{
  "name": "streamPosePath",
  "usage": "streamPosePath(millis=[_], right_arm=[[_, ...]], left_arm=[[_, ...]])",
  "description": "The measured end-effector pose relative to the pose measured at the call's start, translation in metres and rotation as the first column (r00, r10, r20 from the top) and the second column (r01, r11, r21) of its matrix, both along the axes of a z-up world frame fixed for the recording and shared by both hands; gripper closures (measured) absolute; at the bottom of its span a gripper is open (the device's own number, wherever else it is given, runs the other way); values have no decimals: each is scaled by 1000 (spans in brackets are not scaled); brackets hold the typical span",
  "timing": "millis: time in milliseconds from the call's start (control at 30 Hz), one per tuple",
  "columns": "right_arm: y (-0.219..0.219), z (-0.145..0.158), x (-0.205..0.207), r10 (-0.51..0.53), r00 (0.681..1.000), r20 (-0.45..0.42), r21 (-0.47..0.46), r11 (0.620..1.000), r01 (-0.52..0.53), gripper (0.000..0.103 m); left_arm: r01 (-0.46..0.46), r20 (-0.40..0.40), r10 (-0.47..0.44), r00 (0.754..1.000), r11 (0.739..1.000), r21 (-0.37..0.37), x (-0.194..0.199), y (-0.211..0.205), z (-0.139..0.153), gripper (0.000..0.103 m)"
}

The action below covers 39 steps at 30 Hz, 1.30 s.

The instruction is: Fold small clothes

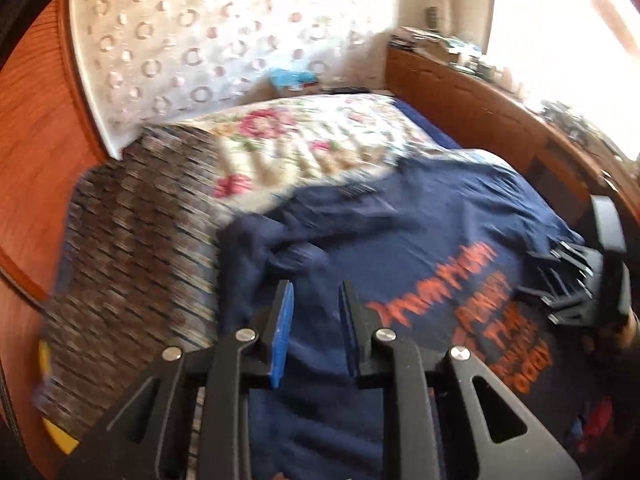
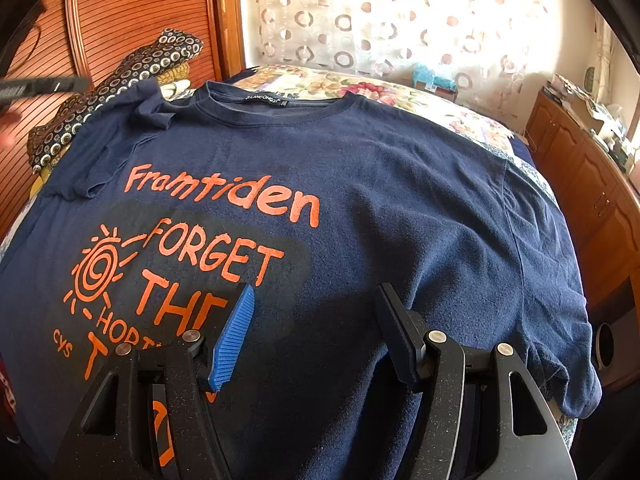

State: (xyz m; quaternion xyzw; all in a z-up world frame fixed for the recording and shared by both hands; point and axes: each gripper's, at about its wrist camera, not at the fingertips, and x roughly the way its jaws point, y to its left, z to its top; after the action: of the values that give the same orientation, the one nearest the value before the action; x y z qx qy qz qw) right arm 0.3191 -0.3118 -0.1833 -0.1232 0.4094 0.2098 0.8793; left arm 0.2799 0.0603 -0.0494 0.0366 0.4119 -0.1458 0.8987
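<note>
T-shirt (image 2: 360,200) flat on bed (image 2: 460,120) (unfolded), claws apart

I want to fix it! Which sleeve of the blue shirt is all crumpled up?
The sleeve left of the collar, near the wardrobe, is bunched; the other sleeve lies flatter.

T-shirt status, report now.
Left gripper and right gripper: jaws open, empty. T-shirt flat on bed, print up, unfolded, one sleeve bunched. Patterned cloth beside that sleeve.

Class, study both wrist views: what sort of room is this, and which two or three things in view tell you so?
Most likely a bedroom at home. A navy T-shirt lies spread on a bed with a floral bedspread, a wooden wardrobe stands beside it, and a circle-patterned curtain hangs behind.
</note>
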Motion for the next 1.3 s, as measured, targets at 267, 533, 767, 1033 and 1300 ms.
streamPosePath(millis=[267,533,767,1033,1300], right_arm=[[0,0,0,0,1000,0,0,1000,0,39],[-2,2,0,-11,1000,7,-3,1000,11,39],[-37,31,-14,-101,992,72,91,991,94,39],[-115,56,-25,-248,954,169,3,968,251,39],[-179,41,-12,-373,922,106,4,927,375,39]], left_arm=[[89,-65,-90,994,996,-12,-33,-58,-55,81],[69,-29,-69,997,998,0,-39,-67,-76,81],[59,5,-60,998,997,53,-41,-73,-79,79],[57,-3,-57,998,998,30,-38,-67,-80,77],[53,-3,-53,999,998,30,-37,-70,-80,75]])
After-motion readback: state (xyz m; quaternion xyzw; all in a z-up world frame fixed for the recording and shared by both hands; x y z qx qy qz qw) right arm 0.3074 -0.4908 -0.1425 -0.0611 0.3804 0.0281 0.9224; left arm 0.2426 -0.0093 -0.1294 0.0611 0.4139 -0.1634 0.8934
